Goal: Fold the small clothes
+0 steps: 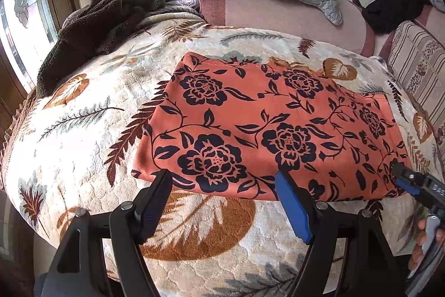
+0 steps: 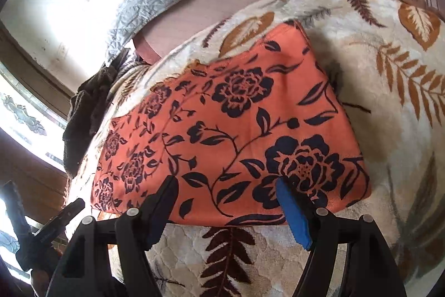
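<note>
Leaf-print blanket (image 1: 83, 130) bears orange garment (image 1: 264, 124) before both spread hand-held grippers.

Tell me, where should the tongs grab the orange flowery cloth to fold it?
Probably the near edge of the cloth, one corner each. It lies flat on the blanket, and both open tongs, left and right, already sit at that edge, so come in low from the near side.

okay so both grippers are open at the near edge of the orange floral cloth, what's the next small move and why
Probably ease both down and close on the near edge. The left gripper and right gripper hang open at the hem of the orange floral cloth, which lies flat on the leaf-print blanket, ungripped.
</note>
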Action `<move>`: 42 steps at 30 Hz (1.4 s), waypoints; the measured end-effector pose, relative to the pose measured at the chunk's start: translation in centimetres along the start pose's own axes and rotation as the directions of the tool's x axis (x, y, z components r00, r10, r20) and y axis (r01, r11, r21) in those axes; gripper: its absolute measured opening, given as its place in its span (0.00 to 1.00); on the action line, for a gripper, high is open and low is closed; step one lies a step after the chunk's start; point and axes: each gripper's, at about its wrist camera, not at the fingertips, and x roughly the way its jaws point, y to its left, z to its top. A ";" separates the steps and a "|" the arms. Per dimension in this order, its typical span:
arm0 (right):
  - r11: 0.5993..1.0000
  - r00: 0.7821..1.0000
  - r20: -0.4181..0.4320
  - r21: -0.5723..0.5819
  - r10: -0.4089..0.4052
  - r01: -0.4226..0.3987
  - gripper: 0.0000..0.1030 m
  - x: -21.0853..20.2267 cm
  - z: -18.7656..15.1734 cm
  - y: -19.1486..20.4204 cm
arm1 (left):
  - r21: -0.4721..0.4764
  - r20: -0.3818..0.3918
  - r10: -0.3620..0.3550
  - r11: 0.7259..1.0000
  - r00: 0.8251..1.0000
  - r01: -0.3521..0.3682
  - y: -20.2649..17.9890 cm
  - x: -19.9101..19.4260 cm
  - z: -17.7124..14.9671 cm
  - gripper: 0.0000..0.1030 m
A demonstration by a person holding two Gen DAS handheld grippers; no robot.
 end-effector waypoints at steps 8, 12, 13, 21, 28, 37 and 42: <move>0.988 0.994 0.055 0.115 0.098 -0.104 0.73 -3.5 -1.4 -0.1 | 0.037 -0.003 0.009 0.999 1.000 -0.009 -0.6 0.6 -0.4 0.75; 0.959 0.987 0.004 0.239 0.158 -0.154 0.73 -2.8 -3.9 -2.0 | 0.055 -0.025 0.028 0.998 0.999 -0.026 -1.8 2.9 -0.1 0.75; 0.946 0.987 -0.005 0.286 0.159 -0.151 0.73 -2.4 -4.1 -3.0 | 0.063 -0.029 0.034 0.997 0.999 -0.032 -2.2 3.5 0.1 0.75; 0.866 0.984 0.077 0.469 0.159 -0.176 0.74 -1.5 -1.7 -7.3 | 0.069 -0.080 0.049 0.997 0.996 -0.044 -4.7 7.1 1.2 0.75; 0.890 0.988 0.086 0.429 0.132 -0.156 0.75 -0.8 -0.5 -7.0 | 0.070 -0.075 0.036 0.997 0.997 -0.031 -5.4 7.2 1.4 0.75; 0.917 0.994 0.085 0.387 0.068 -0.096 0.60 -0.1 0.2 -6.0 | 0.083 -0.081 0.031 0.996 0.996 -0.024 -5.6 8.1 1.4 0.75; 0.912 0.996 0.076 0.404 0.042 -0.070 0.51 -0.2 0.5 -6.2 | 0.132 -0.101 0.050 0.991 0.994 -0.037 -5.9 9.2 1.1 0.76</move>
